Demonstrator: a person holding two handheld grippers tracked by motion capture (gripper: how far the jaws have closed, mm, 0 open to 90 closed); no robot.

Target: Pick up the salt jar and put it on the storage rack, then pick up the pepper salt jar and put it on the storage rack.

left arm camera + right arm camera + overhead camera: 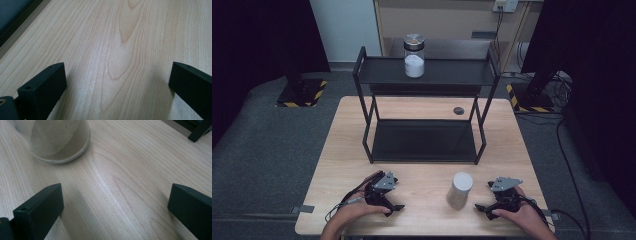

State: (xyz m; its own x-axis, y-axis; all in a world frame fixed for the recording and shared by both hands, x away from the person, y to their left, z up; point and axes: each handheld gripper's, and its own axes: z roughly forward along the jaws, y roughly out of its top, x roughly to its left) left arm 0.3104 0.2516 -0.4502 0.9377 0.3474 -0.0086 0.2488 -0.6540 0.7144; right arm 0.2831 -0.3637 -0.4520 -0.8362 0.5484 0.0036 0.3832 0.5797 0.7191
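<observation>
Right gripper (487, 209) has its jaws wide apart with nothing between them, just bare light wooden table (125, 182). The pale beige cylinder container (460, 189) stands just ahead-left of it. Left gripper (393, 209) is spread empty too. High view adds the black two-tier metal shelf (427, 72) beyond, holding a glass jar of white powder (414, 55).

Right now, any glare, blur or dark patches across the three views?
High view: dim, black corners either side, the white cylinder and the jar still legible. Left gripper view: sharp wood grain on the table, soft sheen mid-frame, shadows beside the jaws. Right gripper view: cylinder base close and soft, mild sheen on the wood.
</observation>
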